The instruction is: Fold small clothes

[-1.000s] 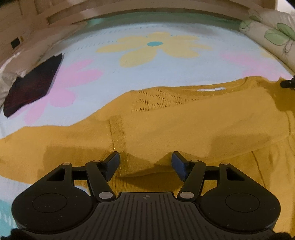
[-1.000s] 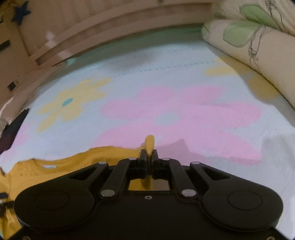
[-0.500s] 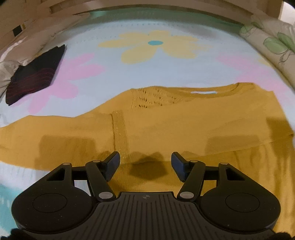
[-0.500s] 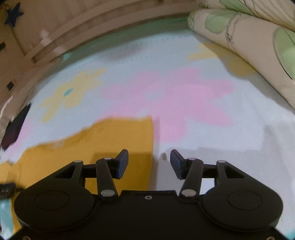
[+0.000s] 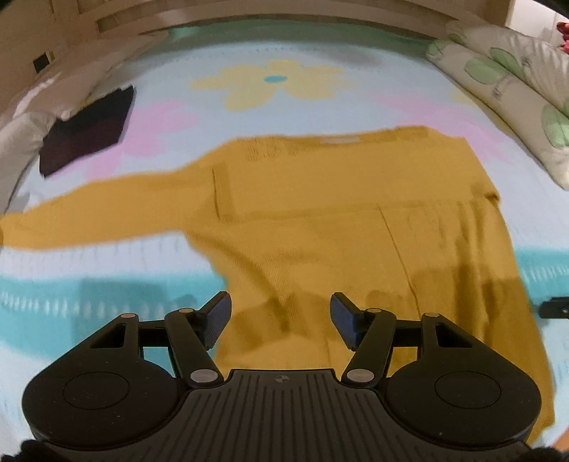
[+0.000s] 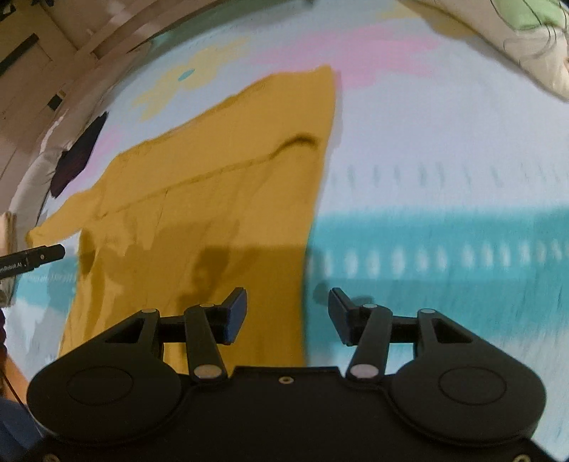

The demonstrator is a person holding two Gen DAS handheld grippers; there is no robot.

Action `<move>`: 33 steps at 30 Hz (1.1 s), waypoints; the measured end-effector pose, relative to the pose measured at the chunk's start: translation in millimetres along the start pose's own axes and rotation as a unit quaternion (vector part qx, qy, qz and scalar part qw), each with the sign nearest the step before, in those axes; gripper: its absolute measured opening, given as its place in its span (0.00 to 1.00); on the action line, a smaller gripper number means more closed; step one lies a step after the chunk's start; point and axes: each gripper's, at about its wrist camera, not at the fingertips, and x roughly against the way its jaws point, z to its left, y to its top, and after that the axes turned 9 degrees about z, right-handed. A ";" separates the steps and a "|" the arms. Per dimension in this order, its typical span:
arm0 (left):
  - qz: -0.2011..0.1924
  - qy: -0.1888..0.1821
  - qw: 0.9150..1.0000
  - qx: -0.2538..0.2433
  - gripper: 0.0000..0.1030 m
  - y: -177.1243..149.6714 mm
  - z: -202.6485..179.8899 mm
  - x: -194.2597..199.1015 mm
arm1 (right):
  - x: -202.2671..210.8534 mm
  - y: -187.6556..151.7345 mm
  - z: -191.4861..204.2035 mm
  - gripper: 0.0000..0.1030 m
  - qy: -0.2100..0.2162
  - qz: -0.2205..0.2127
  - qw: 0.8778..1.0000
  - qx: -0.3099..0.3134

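A mustard-yellow knit sweater [image 5: 320, 220] lies flat on a flowered bedsheet [image 5: 277, 81], its right sleeve folded across the chest and its left sleeve stretched out to the left. My left gripper [image 5: 280, 321] is open and empty above the sweater's lower hem. My right gripper [image 6: 287, 314] is open and empty above the sweater's [image 6: 213, 184] right edge. The tip of the right gripper shows at the right edge of the left wrist view [image 5: 554, 308]; the left gripper's tip shows at the left of the right wrist view [image 6: 35, 257].
A folded dark garment [image 5: 89, 131] lies at the far left of the bed, also in the right wrist view [image 6: 80, 152]. Leaf-print pillows [image 5: 515, 89] line the right side. A wooden headboard [image 5: 249, 17] runs along the back. Pale bedding [image 5: 21, 124] is bunched at the left.
The right gripper let go of the sleeve, opened and drew back toward the near edge. The left gripper also pulled back and down toward the hem. The folded sleeve stays on the chest.
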 end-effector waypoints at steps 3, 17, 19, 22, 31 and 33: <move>0.015 -0.008 1.000 0.006 0.58 -21.3 -1.0 -6.5 | -4.4 -12.5 7.8 0.57 -0.022 0.005 1.000 0.015; 0.061 -0.002 0.998 0.020 0.66 -31.4 0.6 -56.4 | -25.6 -29.2 22.4 0.56 -0.043 0.030 0.997 0.052; 0.059 0.002 0.998 0.017 0.67 -30.8 -0.3 -57.6 | -25.0 -29.0 21.3 0.48 -0.051 0.028 0.997 0.051; 0.059 0.007 0.998 0.016 0.68 -34.6 -1.4 -58.5 | -21.4 -28.8 17.0 0.12 -0.044 0.026 0.998 0.045; 0.059 0.005 0.998 0.014 0.68 -36.1 -1.1 -57.9 | -14.6 -38.1 9.0 0.07 -0.106 0.039 0.992 0.059; 0.058 0.007 0.998 0.014 0.68 -37.1 -2.6 -57.3 | -14.3 -38.1 9.3 0.08 -0.106 0.038 0.992 0.058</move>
